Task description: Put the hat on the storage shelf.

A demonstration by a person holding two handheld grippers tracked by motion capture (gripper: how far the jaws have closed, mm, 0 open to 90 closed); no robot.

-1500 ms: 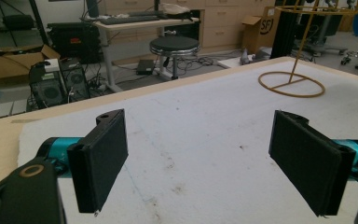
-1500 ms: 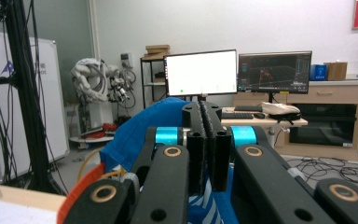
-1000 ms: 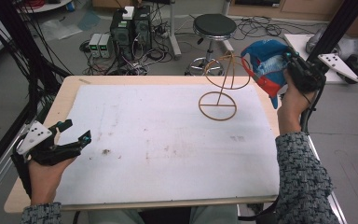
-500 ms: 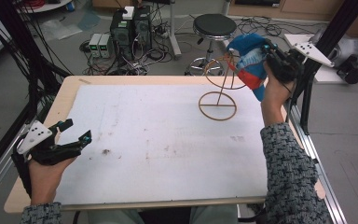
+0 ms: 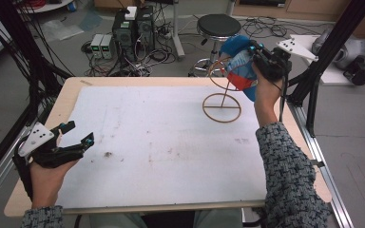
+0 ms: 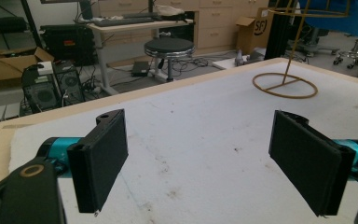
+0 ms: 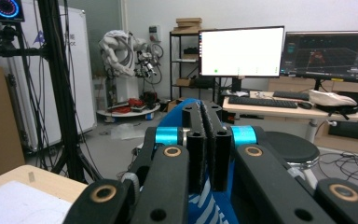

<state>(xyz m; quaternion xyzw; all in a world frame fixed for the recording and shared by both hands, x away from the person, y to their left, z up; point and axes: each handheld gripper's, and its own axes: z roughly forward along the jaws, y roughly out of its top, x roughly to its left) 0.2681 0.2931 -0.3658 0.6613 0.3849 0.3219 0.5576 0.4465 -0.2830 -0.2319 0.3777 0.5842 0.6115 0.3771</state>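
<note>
Here, right tongs (image 5: 251, 59) pinching soft blue cloth (image 5: 237, 53) by round gold wire stand (image 5: 222, 107), left tongs (image 5: 78, 135) wide open.

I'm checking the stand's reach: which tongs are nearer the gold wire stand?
Right. The right tongs hold a blue cap beside the gold wire stand; the left tongs sit open across the table.

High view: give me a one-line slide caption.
Right gripper holds a blue cap up at the wire stand's top ring; left gripper rests open at the table's near-left corner.
</note>
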